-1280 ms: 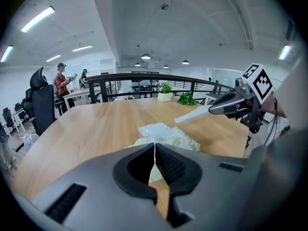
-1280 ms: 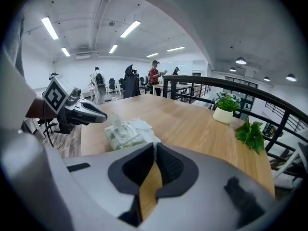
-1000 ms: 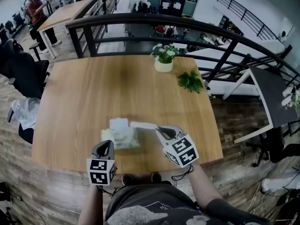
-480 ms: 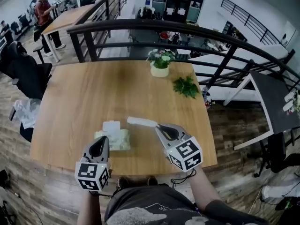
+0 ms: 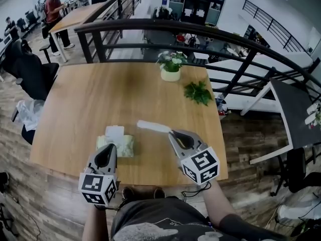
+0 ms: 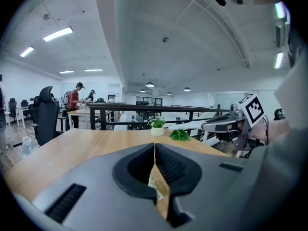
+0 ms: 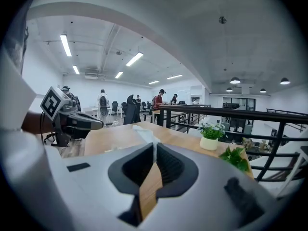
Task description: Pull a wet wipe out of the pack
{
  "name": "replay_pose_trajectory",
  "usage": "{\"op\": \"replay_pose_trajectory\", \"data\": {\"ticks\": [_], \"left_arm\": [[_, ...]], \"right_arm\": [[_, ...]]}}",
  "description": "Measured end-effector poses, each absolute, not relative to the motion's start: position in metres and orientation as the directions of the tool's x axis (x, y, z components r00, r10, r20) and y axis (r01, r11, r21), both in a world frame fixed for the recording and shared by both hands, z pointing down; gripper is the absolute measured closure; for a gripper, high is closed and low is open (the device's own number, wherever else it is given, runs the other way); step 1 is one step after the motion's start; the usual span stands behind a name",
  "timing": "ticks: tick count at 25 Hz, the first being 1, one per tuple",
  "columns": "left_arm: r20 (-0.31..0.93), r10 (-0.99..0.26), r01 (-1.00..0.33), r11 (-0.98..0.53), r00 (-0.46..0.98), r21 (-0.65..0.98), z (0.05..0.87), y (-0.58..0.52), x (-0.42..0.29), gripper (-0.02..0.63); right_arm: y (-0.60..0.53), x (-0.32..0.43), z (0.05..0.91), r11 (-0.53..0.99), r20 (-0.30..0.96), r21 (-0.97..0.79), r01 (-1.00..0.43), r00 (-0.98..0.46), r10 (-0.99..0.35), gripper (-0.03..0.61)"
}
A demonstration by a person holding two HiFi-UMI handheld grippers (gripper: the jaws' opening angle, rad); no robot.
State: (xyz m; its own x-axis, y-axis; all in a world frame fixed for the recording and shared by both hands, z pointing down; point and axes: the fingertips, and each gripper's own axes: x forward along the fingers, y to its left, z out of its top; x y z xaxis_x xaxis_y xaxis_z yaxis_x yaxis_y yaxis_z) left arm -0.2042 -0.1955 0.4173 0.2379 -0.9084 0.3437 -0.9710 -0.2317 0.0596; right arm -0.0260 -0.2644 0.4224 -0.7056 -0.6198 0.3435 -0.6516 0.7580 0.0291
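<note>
The pale green wet wipe pack lies on the wooden table near its front edge, with a white flap standing up at its far side. My left gripper hovers just in front of the pack, jaws shut with nothing seen between the tips; the pack shows below them. To the right, my right gripper is shut on a white wet wipe, which sticks out leftward from the closed tips, clear of the pack. The wipe juts past them.
A white pot of flowers and a green leafy sprig sit at the table's far right. A black railing runs behind the table. Black chairs stand left, and people stand at a distant table.
Both grippers have lifted and drawn back toward me. The wipe in the right gripper has moved up and away from the pack, which stays on the table.
</note>
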Motion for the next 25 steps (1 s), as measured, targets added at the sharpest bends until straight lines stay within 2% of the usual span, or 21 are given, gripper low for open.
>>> {"op": "replay_pose_trajectory", "data": {"ticks": [25], "left_arm": [[0.341,-0.925,-0.986,-0.159,0.167,0.051,0.416,-0.182,-0.171,0.598]], "right_arm": [[-0.254,-0.014,0.430,0.820,0.352,0.032,-0.571,-0.762,-0.544,0.543]]}}
